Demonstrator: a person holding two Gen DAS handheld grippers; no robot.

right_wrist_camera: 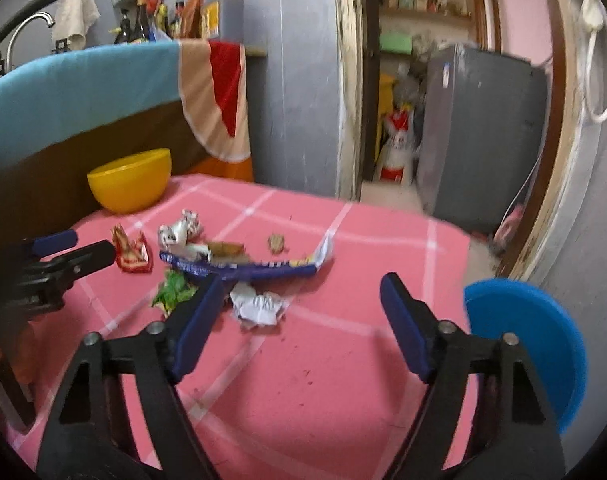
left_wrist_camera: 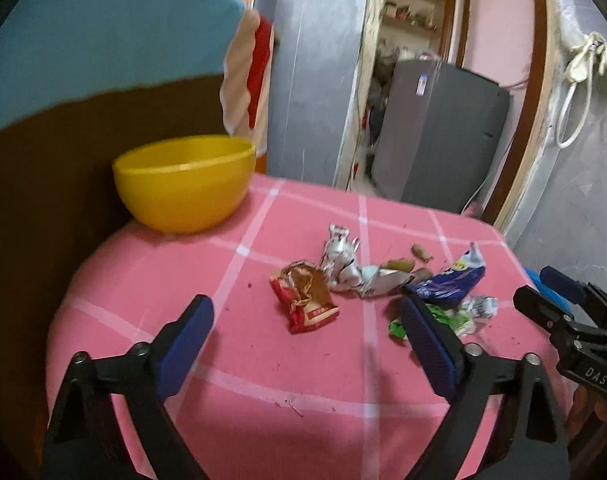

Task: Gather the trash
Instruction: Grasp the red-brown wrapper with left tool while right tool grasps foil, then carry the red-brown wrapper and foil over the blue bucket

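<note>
A yellow bowl (left_wrist_camera: pixel 183 184) sits on a pink tablecloth (left_wrist_camera: pixel 263 360) crossed by white grid lines.

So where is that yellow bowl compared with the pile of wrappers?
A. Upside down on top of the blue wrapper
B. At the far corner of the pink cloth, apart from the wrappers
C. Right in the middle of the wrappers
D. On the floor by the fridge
B: the yellow bowl stands upright at the far left corner of the pink cloth, with bare cloth between it and the nearest piece, the red wrapper.
</note>
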